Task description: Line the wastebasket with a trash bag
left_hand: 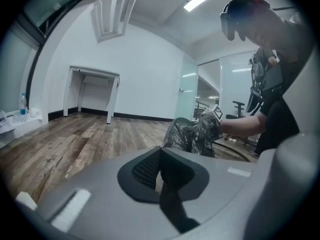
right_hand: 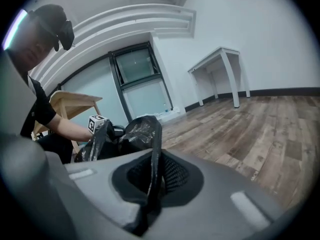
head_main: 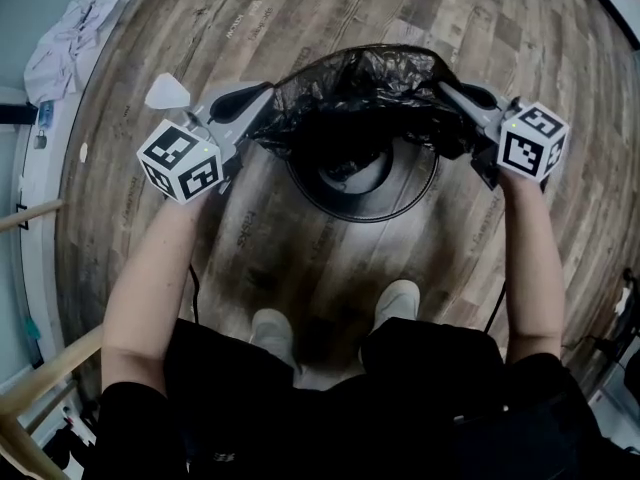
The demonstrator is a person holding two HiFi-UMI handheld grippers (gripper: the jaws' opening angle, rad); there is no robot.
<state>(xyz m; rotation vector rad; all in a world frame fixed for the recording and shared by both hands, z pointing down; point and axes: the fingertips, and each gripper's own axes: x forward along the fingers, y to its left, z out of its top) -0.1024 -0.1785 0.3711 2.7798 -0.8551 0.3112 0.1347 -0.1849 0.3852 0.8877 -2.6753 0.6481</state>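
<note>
A black trash bag (head_main: 360,93) is stretched between my two grippers above the round mesh wastebasket (head_main: 400,211), which stands on the wood floor in front of my feet. The bag's open mouth hangs over the basket's far rim. My left gripper (head_main: 268,93) is shut on the bag's left edge, and a thin black strip of film runs between its pads (left_hand: 161,176). At the right edge, my right gripper (head_main: 445,88) is shut on the bag too, with a fold of film (right_hand: 152,176) pinched in its jaws. Each gripper view shows the bag (left_hand: 192,134) (right_hand: 140,131) bunched towards the other gripper.
A white table (left_hand: 92,74) (right_hand: 220,56) stands by the far wall. A wooden frame (head_main: 40,378) is at my lower left, and white cloth (head_main: 65,43) lies on a ledge at upper left. My shoes (head_main: 272,330) are close to the basket.
</note>
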